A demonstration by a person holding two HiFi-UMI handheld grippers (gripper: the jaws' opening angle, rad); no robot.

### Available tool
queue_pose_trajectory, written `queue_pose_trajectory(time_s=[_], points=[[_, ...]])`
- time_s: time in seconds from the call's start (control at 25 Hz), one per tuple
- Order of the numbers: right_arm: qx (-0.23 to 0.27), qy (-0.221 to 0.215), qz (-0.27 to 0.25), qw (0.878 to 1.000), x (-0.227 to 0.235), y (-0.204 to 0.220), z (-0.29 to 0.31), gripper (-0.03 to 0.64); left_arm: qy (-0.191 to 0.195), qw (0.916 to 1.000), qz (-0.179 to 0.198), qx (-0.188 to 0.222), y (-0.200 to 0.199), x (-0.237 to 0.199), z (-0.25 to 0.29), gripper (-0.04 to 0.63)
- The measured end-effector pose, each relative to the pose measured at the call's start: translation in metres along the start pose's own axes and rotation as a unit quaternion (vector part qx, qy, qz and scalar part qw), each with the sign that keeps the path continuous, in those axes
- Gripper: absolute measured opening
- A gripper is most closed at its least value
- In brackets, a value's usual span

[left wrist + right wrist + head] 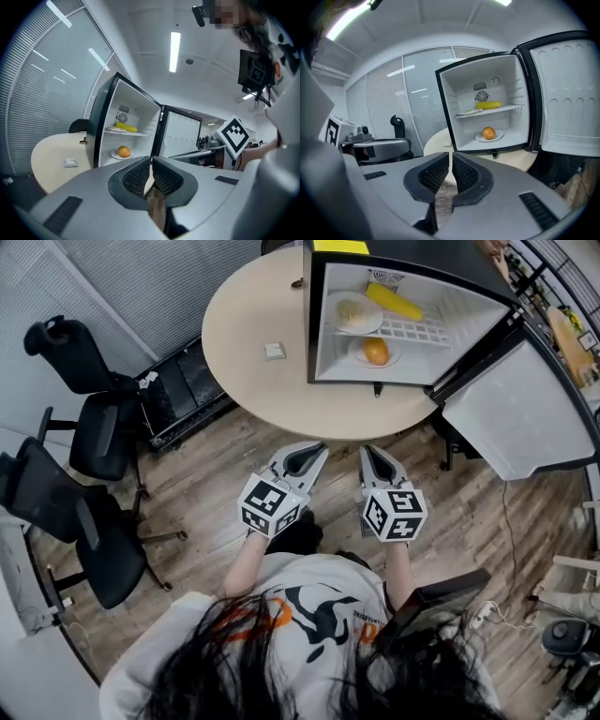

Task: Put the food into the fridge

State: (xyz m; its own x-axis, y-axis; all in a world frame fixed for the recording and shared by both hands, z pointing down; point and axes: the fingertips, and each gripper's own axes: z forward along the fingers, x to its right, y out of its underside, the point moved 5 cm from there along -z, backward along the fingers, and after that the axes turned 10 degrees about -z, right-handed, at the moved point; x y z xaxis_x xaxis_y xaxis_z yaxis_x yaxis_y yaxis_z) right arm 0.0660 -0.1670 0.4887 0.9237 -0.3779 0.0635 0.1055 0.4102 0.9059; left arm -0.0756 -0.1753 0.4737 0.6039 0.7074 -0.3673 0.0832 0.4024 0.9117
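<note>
We hold the left gripper (317, 452) and the right gripper (367, 452) side by side just off the near edge of the bench (253, 362). Both are closed, with nothing between the jaws. The fridge (323, 334) stands on the bench, its door (520, 413) swung wide. Inside, an orange (376, 351) sits on a plate (356, 355) at the bottom. A long yellow item (394, 302) lies on the shelf (412, 330) above.

The small fridge (323, 343) was set wide open on the desk (253, 343). Yellow corn (394, 302) and a plated pale food (352, 311) were laid on its shelf (412, 330), a plated orange (376, 351) beneath.
</note>
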Motion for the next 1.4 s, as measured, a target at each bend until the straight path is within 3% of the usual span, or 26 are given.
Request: queue_pose_trajectory(time_s=[0.48, 0.72, 0.96, 1.4], points=[[0.007, -0.027, -0.021, 0.999, 0.015, 0.036, -0.078, 0.032, -0.068, 0.9975, -0.001, 0.016, 0.029, 0.072, -0.029, 0.012], [0.016, -0.046, -0.004, 0.999, 0.019, 0.059, -0.128, 0.031, -0.079, 0.9968, 0.002, 0.012, 0.057, 0.129, -0.041, 0.012], [0.011, -0.064, -0.019, 0.998, 0.009, 0.083, -0.168, 0.031, -0.085, 0.9963, 0.0, 0.007, 0.086, 0.174, -0.057, 0.012], [0.009, -0.08, -0.032, 0.996, 0.002, 0.095, -0.192, 0.028, -0.096, 0.9952, 0.011, 0.015, 0.093, 0.201, -0.072, 0.012]])
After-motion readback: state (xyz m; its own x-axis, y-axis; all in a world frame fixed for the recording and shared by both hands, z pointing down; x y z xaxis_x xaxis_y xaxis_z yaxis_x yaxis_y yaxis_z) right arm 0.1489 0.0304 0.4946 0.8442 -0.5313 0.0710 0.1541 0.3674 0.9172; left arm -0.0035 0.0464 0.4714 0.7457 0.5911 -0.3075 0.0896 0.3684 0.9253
